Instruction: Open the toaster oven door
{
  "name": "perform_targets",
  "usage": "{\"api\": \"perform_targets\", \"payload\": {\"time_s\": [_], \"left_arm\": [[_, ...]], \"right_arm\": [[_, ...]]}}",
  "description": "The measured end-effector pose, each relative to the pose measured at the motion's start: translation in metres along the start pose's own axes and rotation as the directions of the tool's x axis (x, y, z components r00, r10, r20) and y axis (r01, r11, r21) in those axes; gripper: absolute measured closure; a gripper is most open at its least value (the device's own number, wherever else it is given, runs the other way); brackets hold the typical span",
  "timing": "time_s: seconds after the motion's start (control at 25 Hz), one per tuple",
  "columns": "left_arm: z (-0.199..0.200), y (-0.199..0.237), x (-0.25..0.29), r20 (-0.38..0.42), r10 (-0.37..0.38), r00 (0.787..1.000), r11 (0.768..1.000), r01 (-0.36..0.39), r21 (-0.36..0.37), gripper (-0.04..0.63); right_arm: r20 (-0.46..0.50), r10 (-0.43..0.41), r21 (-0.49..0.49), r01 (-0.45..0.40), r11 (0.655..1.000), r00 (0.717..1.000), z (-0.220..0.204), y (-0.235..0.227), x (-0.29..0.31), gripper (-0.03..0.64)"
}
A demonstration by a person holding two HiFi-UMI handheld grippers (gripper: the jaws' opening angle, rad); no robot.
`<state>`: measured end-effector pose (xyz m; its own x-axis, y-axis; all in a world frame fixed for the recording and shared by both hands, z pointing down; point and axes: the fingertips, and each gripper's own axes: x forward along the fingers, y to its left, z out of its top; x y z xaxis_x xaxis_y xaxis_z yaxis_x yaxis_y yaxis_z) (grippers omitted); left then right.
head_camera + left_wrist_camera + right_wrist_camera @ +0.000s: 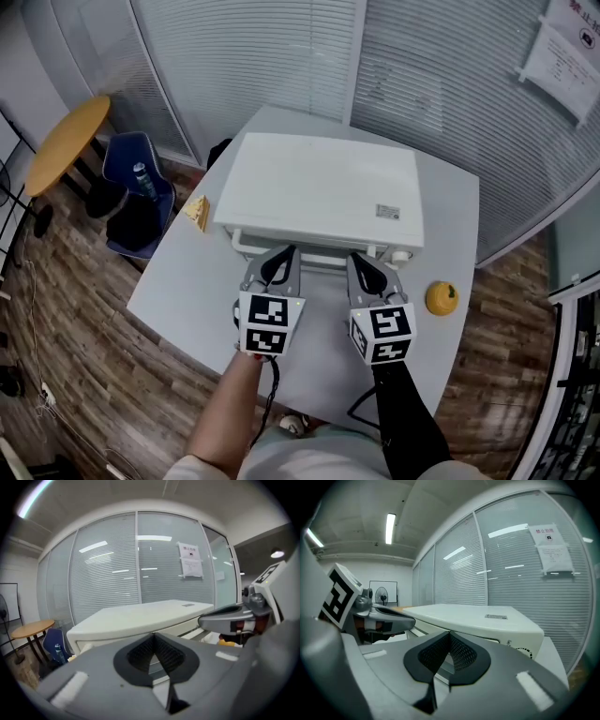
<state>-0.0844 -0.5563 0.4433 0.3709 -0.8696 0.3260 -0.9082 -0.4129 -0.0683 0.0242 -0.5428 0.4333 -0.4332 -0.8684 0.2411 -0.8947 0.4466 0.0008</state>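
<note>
A white toaster oven stands on the grey table with its door closed. Its white handle bar runs along the front, facing me. My left gripper is shut just before the left part of the handle. My right gripper is shut before the right part. Neither holds anything. In the left gripper view the oven lies just beyond the shut tips of the left gripper. The right gripper view shows the oven close behind the tips of the right gripper, with a dial at its right.
A yellow round object lies on the table right of the oven. A small yellow wedge sits at the oven's left. Off the table to the left are a round wooden table and a blue chair. Glass walls with blinds stand behind.
</note>
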Motion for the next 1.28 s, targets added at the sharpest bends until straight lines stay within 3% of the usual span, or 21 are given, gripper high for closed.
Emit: {"api": "perform_targets", "payload": {"time_s": [0.36,0.88,1.28], "left_arm": [[-0.001,0.007,0.008,0.003,0.051,0.999,0.997,-0.051,-0.061,0.538],[-0.019,-0.007,-0.019,0.016,0.053,0.998,0.997,-0.052,-0.05,0.538],[-0.054,-0.028,-0.042,-0.034,0.014,0.999,0.999,-0.015,-0.044,0.538]], "right_arm": [[-0.016,0.032,0.007,-0.031,0.999,0.999,-0.002,0.002,0.003,0.615],[-0.028,0.043,0.013,-0.043,0.999,0.999,-0.019,0.018,-0.022,0.615],[-0.095,0.061,0.01,-0.06,0.998,0.994,-0.054,0.044,-0.053,0.615]]}}
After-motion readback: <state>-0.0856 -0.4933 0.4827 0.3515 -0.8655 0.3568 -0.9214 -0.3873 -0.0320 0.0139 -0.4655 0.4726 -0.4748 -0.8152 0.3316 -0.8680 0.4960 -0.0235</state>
